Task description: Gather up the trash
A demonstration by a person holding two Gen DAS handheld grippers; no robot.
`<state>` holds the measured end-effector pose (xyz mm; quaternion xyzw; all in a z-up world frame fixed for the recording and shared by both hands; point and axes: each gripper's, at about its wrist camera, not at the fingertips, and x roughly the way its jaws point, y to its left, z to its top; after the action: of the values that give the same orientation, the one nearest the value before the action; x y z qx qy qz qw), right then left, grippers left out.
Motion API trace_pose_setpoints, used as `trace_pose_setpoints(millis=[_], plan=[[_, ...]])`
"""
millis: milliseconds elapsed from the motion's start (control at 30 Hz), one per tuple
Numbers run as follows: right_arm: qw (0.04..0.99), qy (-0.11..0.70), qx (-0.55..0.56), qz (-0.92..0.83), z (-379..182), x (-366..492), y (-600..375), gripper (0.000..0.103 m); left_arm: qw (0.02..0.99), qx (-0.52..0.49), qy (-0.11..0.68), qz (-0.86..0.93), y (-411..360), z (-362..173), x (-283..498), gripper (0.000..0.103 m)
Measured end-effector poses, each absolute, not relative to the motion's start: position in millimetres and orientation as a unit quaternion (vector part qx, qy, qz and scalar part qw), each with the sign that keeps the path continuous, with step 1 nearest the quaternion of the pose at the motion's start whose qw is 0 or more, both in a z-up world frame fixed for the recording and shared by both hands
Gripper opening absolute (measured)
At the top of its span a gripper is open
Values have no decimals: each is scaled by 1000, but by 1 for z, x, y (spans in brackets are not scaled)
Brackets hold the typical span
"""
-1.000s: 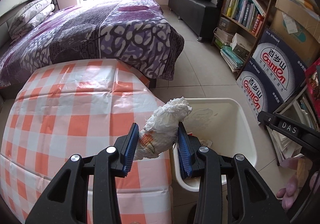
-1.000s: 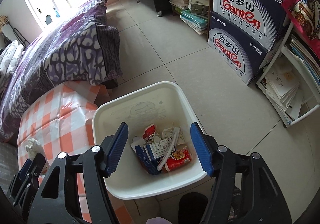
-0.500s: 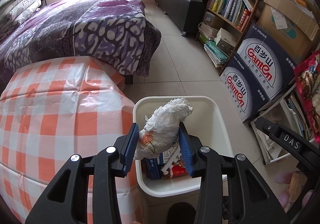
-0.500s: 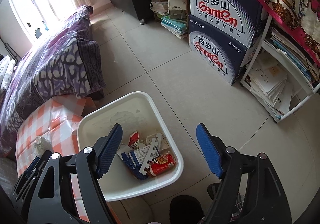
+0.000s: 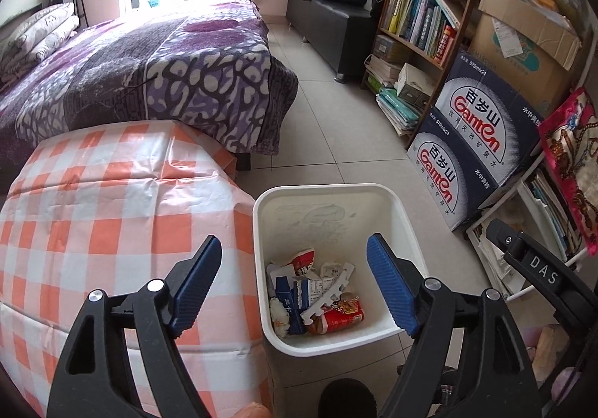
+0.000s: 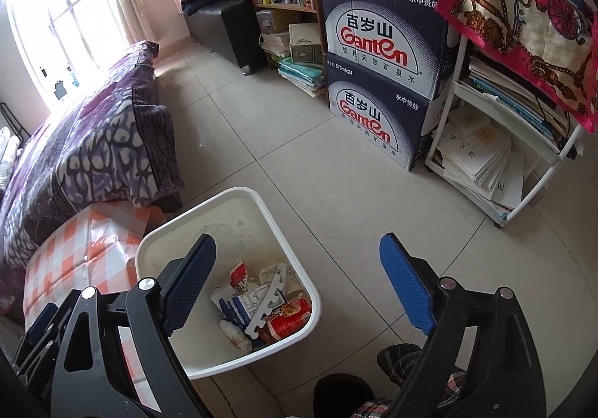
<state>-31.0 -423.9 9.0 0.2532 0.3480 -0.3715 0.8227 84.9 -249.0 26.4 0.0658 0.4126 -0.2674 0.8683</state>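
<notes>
Both jaws are held spread and empty over the white square plastic bin [image 5: 407, 227] at lower centre; the crumpled white wrapper [image 5: 279, 313] lies inside. The bin could be knocked over if its rim is caught.

The right gripper [image 6: 297, 281] spreads wide in the lower frame, holding nothing. Below its left finger, the white bin [image 6: 239, 208] holds wrappers [image 6: 287, 317] and a crumpled white wad [image 6: 235, 334]. Ganten boxes [image 6: 377, 74] stack at upper right.
</notes>
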Motion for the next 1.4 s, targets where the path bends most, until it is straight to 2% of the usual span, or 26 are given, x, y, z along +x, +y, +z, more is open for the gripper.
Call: trace_pose_setpoints(millis=[167, 333, 667, 967, 1400], plan=[[850, 327, 220, -351, 13, -36, -387, 96, 889, 76, 391, -225, -215, 25, 70, 82], [870, 316, 192, -326, 15, -34, -353, 96, 913, 56, 368, -168, -168, 25, 61, 90], [893, 313, 140, -291, 4, -26, -290, 96, 924, 25, 365, -112, -103, 18, 51, 91], [911, 284, 72, -290, 4, -23, -256, 96, 928, 12, 359, -95, -81, 18, 53, 91], [911, 286, 74, -287, 3, -20, -252, 96, 928, 12, 362, -90, -77, 14, 55, 91]])
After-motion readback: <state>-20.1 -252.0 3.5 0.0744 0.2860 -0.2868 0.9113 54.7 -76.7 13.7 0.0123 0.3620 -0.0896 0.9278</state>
